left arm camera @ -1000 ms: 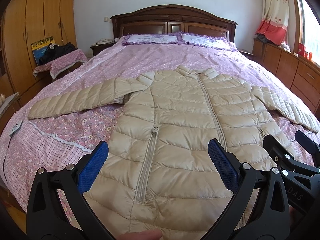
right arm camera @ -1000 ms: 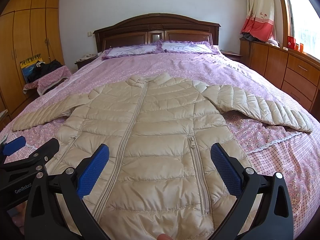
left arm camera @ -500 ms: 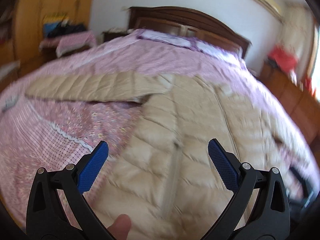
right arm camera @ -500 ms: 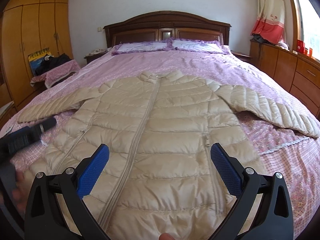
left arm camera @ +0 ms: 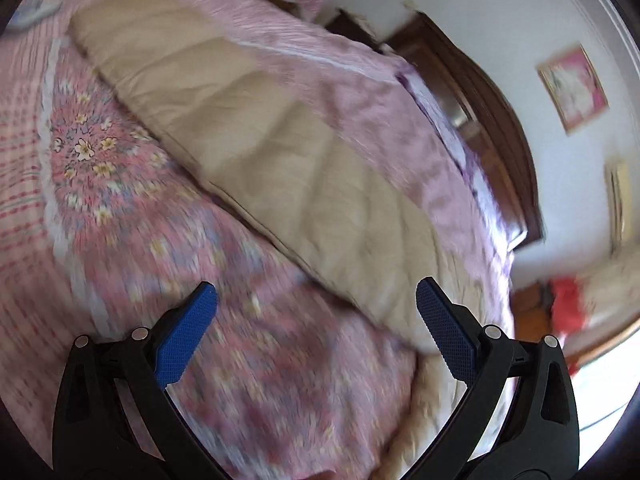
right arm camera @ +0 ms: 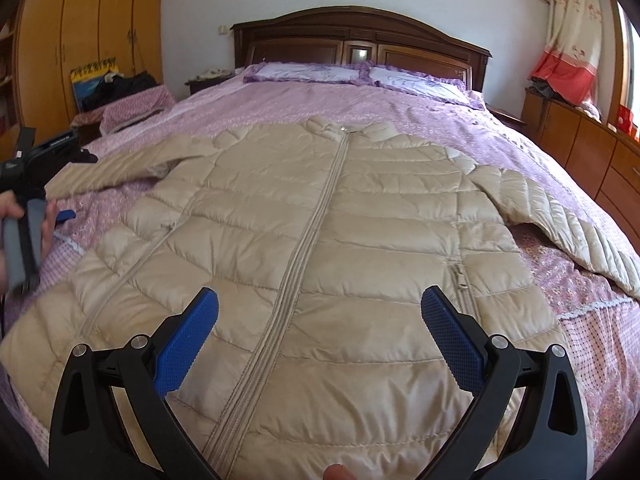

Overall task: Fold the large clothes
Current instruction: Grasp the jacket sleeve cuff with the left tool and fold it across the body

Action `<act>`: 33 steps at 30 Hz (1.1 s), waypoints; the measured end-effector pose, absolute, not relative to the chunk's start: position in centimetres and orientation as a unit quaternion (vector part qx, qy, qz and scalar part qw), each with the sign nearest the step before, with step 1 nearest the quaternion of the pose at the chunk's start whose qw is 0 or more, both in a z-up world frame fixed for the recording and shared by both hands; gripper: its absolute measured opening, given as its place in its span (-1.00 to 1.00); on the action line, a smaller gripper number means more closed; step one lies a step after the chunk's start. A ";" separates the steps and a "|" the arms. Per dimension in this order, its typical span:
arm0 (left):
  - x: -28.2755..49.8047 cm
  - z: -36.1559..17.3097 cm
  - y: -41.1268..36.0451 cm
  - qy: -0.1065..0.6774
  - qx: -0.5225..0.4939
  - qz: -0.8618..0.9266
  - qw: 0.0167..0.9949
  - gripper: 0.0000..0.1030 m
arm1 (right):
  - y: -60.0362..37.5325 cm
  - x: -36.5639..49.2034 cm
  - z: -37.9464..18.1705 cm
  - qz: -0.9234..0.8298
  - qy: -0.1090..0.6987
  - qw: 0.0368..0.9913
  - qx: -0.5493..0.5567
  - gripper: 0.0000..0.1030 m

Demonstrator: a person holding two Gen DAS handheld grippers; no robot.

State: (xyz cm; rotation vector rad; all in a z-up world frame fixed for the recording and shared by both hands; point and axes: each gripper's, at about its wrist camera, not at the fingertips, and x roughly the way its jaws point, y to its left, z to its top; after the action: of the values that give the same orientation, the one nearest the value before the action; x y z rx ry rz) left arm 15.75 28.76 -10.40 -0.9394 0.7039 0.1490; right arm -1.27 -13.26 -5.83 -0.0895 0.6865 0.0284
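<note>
Right wrist view has the bed (right arm camera: 400, 120) with one beige puffer jacket (right arm camera: 320, 240) spread flat, zipped, both sleeves out sideways. Two pillows (right arm camera: 304, 72) sit up by the headboard. My right claw (right arm camera: 320, 336) hangs wide and empty over the hem; my left claw (left arm camera: 316, 328), also wide and empty, hovers near the left sleeve (left arm camera: 240, 120). Risk, I reckon: slippery padding means I pinch just the top layer or snag bedspread too, and that blurry left view won't help aiming.

A home bedroom: bed (right arm camera: 400, 120), wooden headboard (right arm camera: 360, 36), pillows (right arm camera: 308, 73), wardrobe (right arm camera: 80, 40).
</note>
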 end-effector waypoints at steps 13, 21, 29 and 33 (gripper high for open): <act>21.1 -10.5 31.2 0.340 -0.337 0.108 0.871 -0.86 | -12.1 0.0 -8.2 0.022 0.370 0.926 -0.070 0.90; 20.7 -3.9 28.2 0.307 -0.168 0.098 0.932 -0.92 | -12.1 -0.1 -8.3 0.019 0.369 0.926 -0.070 0.90; 18.5 1.7 21.5 0.272 -0.093 0.038 0.957 -0.92 | -12.1 -0.1 -8.2 0.016 0.369 0.927 -0.069 0.90; 17.7 2.7 18.1 0.269 -0.090 0.002 0.959 -0.92 | -12.0 -0.2 -8.2 0.013 0.370 0.927 -0.068 0.90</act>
State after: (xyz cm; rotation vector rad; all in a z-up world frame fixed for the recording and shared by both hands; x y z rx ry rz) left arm 17.72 18.14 2.67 -0.1824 0.5460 0.0036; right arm -0.15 -12.04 -8.20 -0.1400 0.7578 0.0270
